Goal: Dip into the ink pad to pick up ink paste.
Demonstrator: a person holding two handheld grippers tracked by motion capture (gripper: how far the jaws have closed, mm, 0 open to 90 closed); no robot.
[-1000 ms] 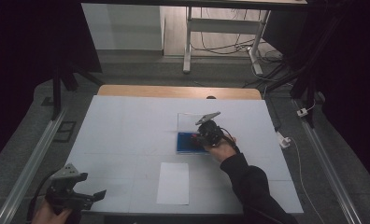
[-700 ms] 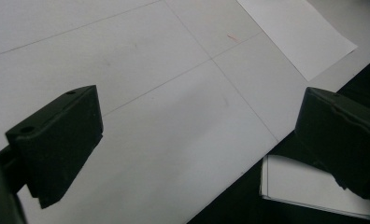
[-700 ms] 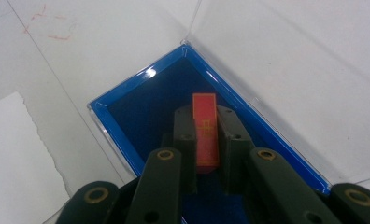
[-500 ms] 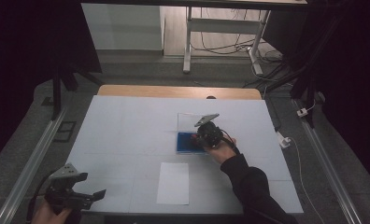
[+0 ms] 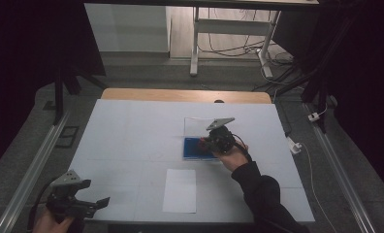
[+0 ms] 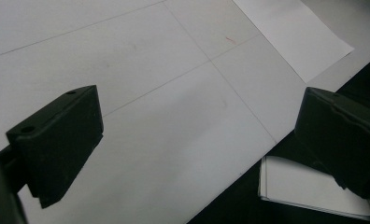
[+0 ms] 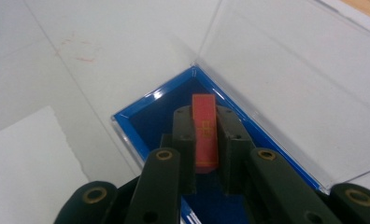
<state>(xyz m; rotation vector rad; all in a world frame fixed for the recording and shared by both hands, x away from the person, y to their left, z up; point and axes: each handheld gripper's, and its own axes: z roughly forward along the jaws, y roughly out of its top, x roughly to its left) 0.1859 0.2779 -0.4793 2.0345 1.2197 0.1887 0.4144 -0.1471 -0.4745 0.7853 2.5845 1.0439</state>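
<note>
Red block [image 7: 205,133], small and oblong with gold markings, sits pinched on its two long flat sides between the fingers of our right gripper [image 7: 206,140], over the blue tray [image 7: 145,119] of an open box. We judge it light, stiff and smooth, so gripping the long sides low and squarely should keep it from slipping or twisting. Nearest us, at the table's [image 5: 132,126] front left edge, our left gripper [image 5: 76,204] hovers with fingers spread wide, holding nothing. A white sheet of paper [image 5: 180,190] lies ahead of it, mid-table. Farther on is the box, its clear lid [image 7: 286,79] swung open behind the tray.
</note>
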